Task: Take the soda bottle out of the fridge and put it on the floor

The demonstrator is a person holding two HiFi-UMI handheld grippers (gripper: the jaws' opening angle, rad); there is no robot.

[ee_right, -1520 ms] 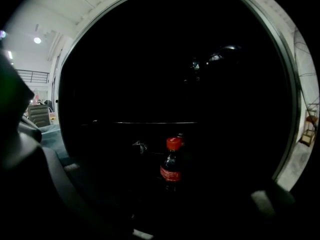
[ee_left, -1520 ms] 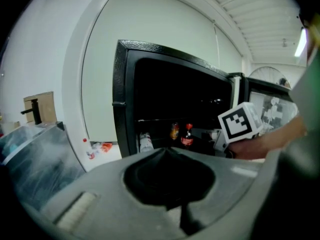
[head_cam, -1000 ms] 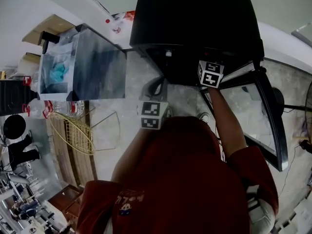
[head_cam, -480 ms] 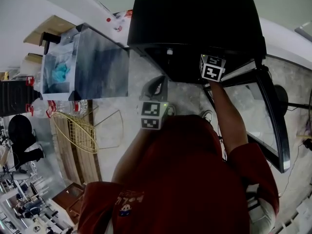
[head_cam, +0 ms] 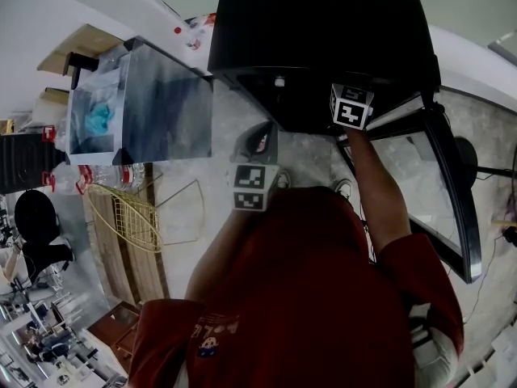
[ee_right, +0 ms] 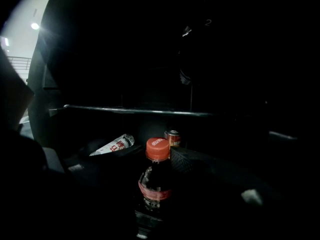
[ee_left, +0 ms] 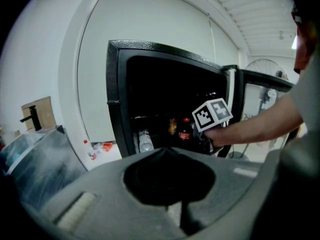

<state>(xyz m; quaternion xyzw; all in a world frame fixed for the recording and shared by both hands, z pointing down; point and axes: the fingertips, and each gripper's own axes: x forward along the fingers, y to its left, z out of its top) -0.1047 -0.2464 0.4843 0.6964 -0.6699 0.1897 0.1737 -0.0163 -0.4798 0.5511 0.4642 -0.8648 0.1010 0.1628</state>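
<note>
Slightly deeper into the fridge is where the right gripper is now seen, compared with a second ago, while the left gripper has been kept in its place above the floor. The fridge door is swung open at the right of the head view, and the right forearm is stretched past it into the dark interior.

The soda bottle is found inside the fridge, upright at the front of the lower compartment, under a shelf rail. It is topped by a red cap and is framed between the right gripper's jaws, which have just been closing round it. The right pad is seen against the bottle's neck and cap; the opposite jaw is lost in the darkness, so a full clamp cannot be told. A can is set just behind the bottle, and a clear water bottle is seen leaning to its left, apart from it.

The left gripper's jaws are brought together with nothing between them, and they are pointed towards the open fridge from well outside it.

A yellow wire basket is left on the floor, well to the left of the fridge
</note>
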